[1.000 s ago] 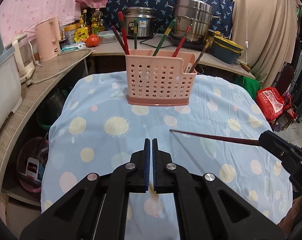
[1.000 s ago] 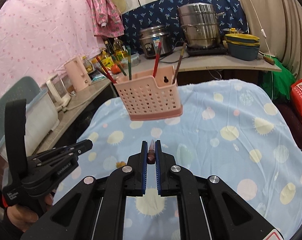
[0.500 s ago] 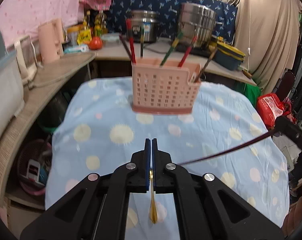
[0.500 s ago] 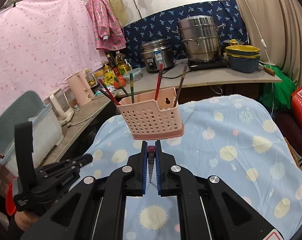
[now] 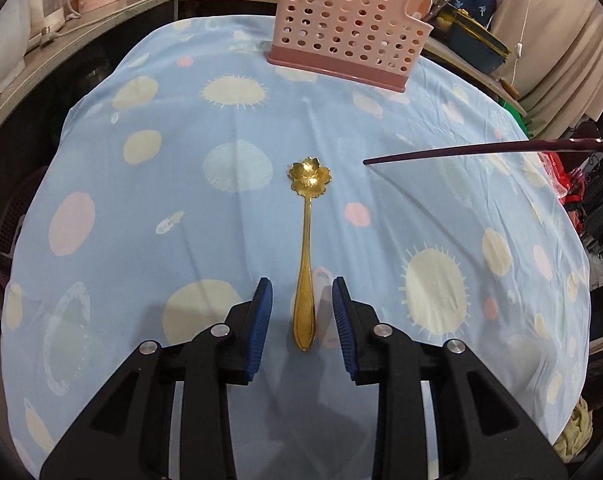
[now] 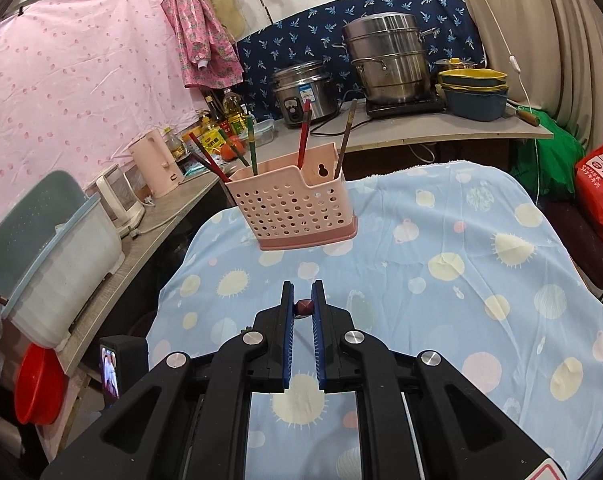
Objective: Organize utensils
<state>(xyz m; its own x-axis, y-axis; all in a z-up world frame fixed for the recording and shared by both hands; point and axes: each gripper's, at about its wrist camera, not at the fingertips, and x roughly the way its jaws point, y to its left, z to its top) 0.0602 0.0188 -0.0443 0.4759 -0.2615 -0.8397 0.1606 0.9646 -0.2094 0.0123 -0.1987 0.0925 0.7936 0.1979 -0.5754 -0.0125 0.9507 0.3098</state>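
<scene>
Now our left gripper stands wide open astride the gold spoon lying flat on the tablecloth, while our right gripper pinches a dark chopstick by its end, presumably bound for the pink holder.

Gold flower-bowled spoon lies flat on cloth; dark chopstick held level; pink perforated caddy upright.

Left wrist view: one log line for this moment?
left gripper: open, straddling spoon on cloth | right gripper: shut on chopstick | holder: upright
</scene>
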